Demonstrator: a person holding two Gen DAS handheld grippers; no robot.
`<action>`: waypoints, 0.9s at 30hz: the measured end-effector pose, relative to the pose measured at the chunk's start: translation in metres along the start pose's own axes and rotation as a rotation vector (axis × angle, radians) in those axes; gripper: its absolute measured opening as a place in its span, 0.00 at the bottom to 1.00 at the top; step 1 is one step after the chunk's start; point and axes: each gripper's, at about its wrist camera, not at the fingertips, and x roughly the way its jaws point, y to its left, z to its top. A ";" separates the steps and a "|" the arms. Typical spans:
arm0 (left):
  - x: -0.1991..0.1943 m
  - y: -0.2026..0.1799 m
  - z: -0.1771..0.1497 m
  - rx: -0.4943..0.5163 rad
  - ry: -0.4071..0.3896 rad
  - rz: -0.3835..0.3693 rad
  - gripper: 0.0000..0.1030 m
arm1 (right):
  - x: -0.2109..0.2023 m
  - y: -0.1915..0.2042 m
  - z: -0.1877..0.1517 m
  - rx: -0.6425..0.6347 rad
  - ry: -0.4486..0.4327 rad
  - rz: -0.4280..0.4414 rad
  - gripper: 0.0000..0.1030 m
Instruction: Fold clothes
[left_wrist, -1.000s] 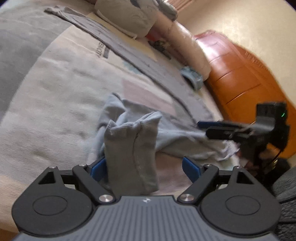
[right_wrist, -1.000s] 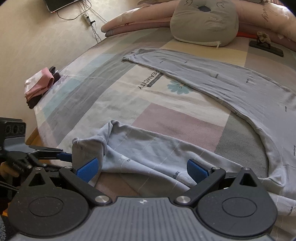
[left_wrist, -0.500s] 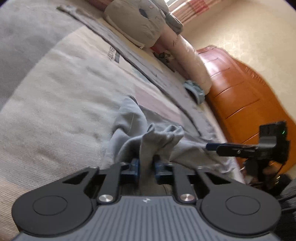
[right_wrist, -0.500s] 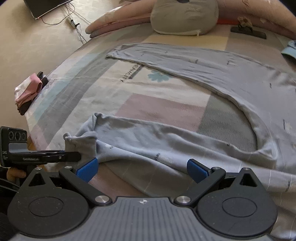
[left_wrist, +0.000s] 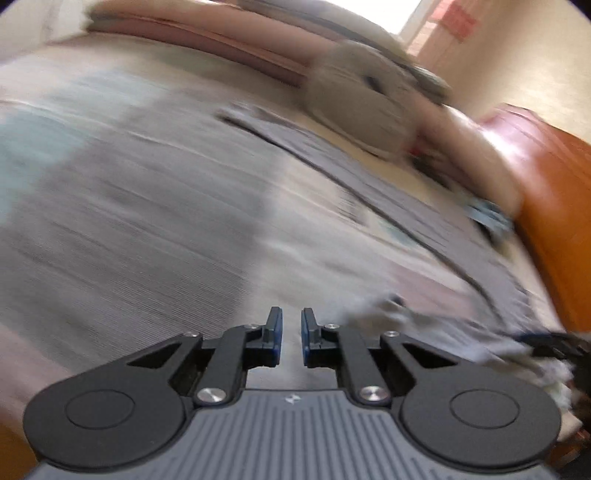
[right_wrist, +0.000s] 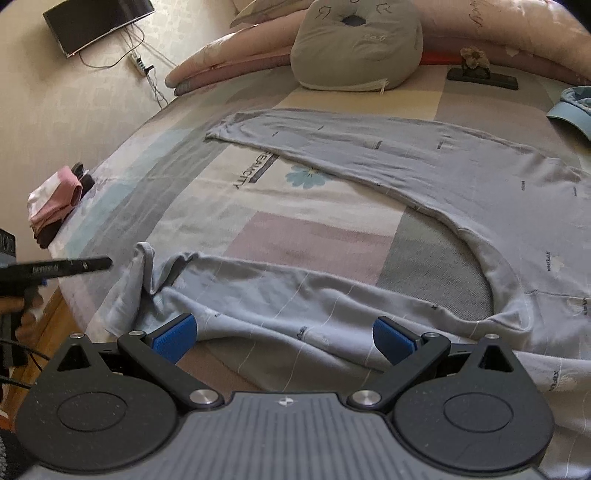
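While the left view streaks with blur, the left gripper (left_wrist: 291, 338) shows its blue pads nearly together, a thin slit between them and no cloth in it. From the right view that same gripper (right_wrist: 94, 263) pokes in at the far left edge as a dark bar, hanging over the bed's left side, just beside the trousers' nearer cuff but apart from it. Past it, at the bed's left edge, sits a small folded pile (right_wrist: 55, 203), pink on top, dark beneath. On the wall up there hangs a TV (right_wrist: 99, 24) with cables trailing down.

Moving to the middle: the trousers (right_wrist: 369, 162) lie spread on the patchwork bed (right_wrist: 314, 236), pale blue-grey, curved like a horseshoe. The far leg runs flat from the centre out to the right; the near leg comes back left, wrinkled, its cuff (right_wrist: 147, 273) bunched and standing up a little. Behind sits a grey cushion (right_wrist: 354, 44) against long pink bolsters.

Low in the centre, the right gripper (right_wrist: 284, 334) has its fingers spread wide, blue pads (right_wrist: 173, 332) on either side of the near leg and just above it, gripping nothing; whether they touch the cloth I cannot tell.

Over to the right, a dark flat object (right_wrist: 480, 79) lies near the bolsters, and a blue cap (right_wrist: 572, 110) peeks in at the edge
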 end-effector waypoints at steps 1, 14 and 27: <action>-0.002 0.009 0.006 -0.009 -0.009 0.030 0.05 | 0.000 0.000 0.001 0.004 -0.002 -0.001 1.00; 0.033 0.008 -0.024 -0.119 0.188 -0.172 0.22 | 0.006 0.003 0.002 0.042 0.002 -0.033 1.00; 0.044 -0.043 -0.039 0.059 0.170 -0.092 0.36 | 0.016 0.005 0.001 0.034 0.024 -0.018 1.00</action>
